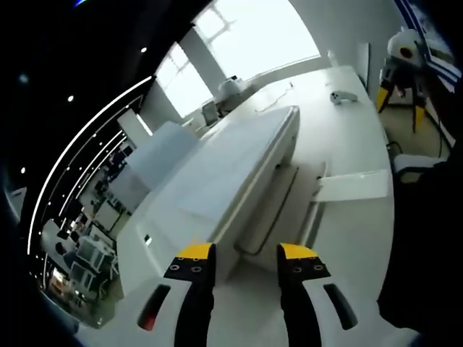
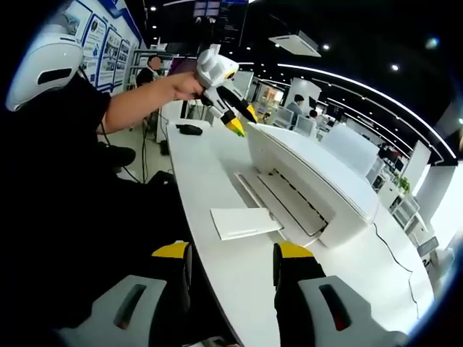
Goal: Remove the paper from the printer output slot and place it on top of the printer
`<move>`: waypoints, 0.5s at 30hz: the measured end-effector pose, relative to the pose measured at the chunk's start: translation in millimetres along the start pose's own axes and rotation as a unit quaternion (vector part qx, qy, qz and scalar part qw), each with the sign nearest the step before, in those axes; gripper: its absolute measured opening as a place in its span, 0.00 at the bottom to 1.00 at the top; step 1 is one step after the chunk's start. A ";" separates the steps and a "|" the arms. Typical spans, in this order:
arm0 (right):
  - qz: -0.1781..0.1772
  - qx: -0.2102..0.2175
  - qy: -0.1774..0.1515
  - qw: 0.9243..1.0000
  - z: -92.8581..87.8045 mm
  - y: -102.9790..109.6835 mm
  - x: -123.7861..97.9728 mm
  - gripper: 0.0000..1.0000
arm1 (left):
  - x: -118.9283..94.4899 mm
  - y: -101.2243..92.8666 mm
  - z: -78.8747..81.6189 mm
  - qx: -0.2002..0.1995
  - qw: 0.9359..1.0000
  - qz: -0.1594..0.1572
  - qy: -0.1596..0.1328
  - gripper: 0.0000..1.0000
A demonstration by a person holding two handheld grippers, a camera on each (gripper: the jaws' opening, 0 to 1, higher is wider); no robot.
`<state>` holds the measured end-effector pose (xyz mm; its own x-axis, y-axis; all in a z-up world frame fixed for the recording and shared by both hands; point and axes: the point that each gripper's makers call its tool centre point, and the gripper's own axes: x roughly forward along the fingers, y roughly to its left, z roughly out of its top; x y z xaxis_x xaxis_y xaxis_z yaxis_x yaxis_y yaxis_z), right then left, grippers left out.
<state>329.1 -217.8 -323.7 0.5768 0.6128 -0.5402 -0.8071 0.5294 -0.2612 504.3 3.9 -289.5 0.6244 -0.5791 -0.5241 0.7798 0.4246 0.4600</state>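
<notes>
I see the paper (image 2: 244, 222) lying flat at the end of the printer's pull-out output tray, its near edge hanging toward the edge of the bench (image 2: 217, 275). In the left gripper view the same sheet (image 1: 353, 185) sits to the right of the printer body, resting on the tray rails, with nothing gripping it.

The printer (image 2: 311, 181) is a long white machine with a closed flat lid; in the left gripper view its top (image 1: 217, 173) runs away from me toward bright windows (image 1: 253, 36) at the far end of the room.

My left gripper (image 1: 246, 269) hovers just above the near end of the printer, yellow tips spread with a clear gap between them and nothing held. In the right gripper view I see that same gripper (image 2: 239, 121) from the side, held by a hand (image 2: 187, 85) on a bare forearm, its tips pointing down at the far corner of the printer; I cannot tell whether they touch it.

My right gripper (image 2: 226, 254) hangs over the near bench edge, short of the paper, jaws parted and empty.

Further along the bench lies a small dark object (image 2: 189, 129), too small to identify. In the left gripper view a yellow tripod (image 1: 398, 90) stands on the floor at the far right.
</notes>
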 end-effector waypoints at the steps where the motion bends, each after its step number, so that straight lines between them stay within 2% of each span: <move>1: 0.000 0.000 0.000 1.000 -0.3 0.3 0.9 0.41 | -2.7 -0.7 -0.4 -0.001 1.000 0.000 -0.002 0.38; 8: 0.008 0.003 -0.001 1.000 -1.5 3.6 6.9 0.41 | -19.9 1.5 -8.3 -0.011 1.000 0.015 -0.005 0.38; 15: 0.008 0.003 0.000 1.000 0.1 4.7 8.2 0.42 | -29.0 2.3 -7.0 -0.012 1.000 0.025 -0.014 0.38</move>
<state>330.0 -210.3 -329.3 0.5639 0.6209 -0.5444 -0.8155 0.5227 -0.2485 488.2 26.6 -278.2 0.6619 -0.5755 -0.4803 0.7483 0.4705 0.4675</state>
